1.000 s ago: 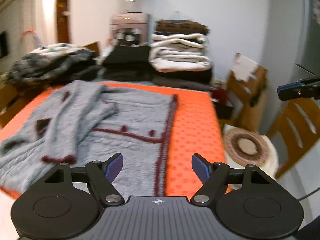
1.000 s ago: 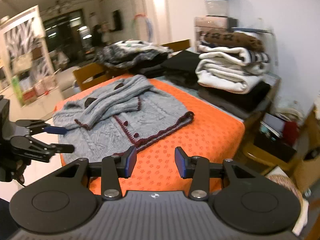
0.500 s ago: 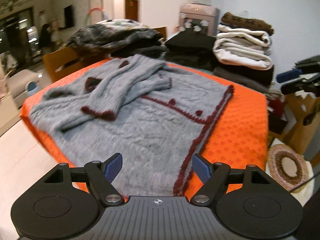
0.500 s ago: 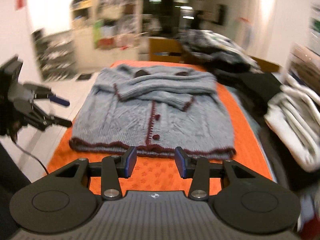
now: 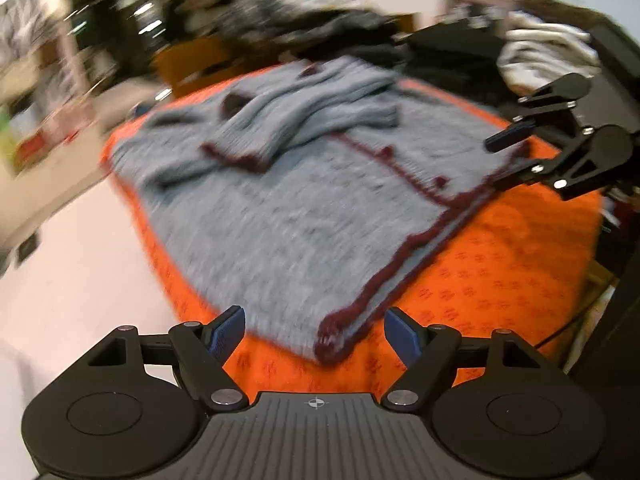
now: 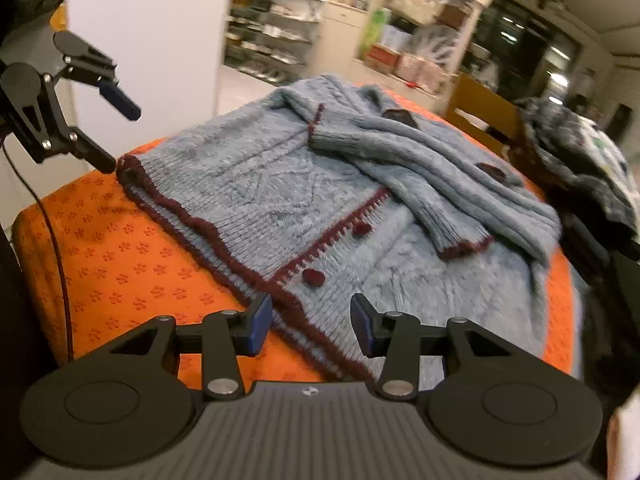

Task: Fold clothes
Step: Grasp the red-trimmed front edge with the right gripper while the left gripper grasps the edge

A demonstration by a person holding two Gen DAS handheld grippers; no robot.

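Observation:
A grey knit cardigan (image 5: 304, 184) with maroon trim and buttons lies flat on the orange cloth-covered table (image 5: 500, 272), its sleeves folded across the chest. It also shows in the right wrist view (image 6: 280, 184). My left gripper (image 5: 316, 330) is open, just above the near hem corner, holding nothing. My right gripper (image 6: 312, 320) is open over the hem near the button band, holding nothing. Each gripper shows in the other's view: the right one (image 5: 520, 156) at the far hem corner, the left one (image 6: 116, 132) by the other corner.
Stacks of folded clothes stand at the back of the table: dark ones (image 5: 328, 24) and white ones (image 5: 548, 48). A wooden chair (image 6: 480, 104) stands beside the table. Shelves (image 6: 360, 20) line the far wall. White floor (image 5: 60, 272) lies left of the table.
Both grippers have swung around and come closer to the cardigan's hem, one at each corner. The cardigan has not moved. Both grippers stay open.

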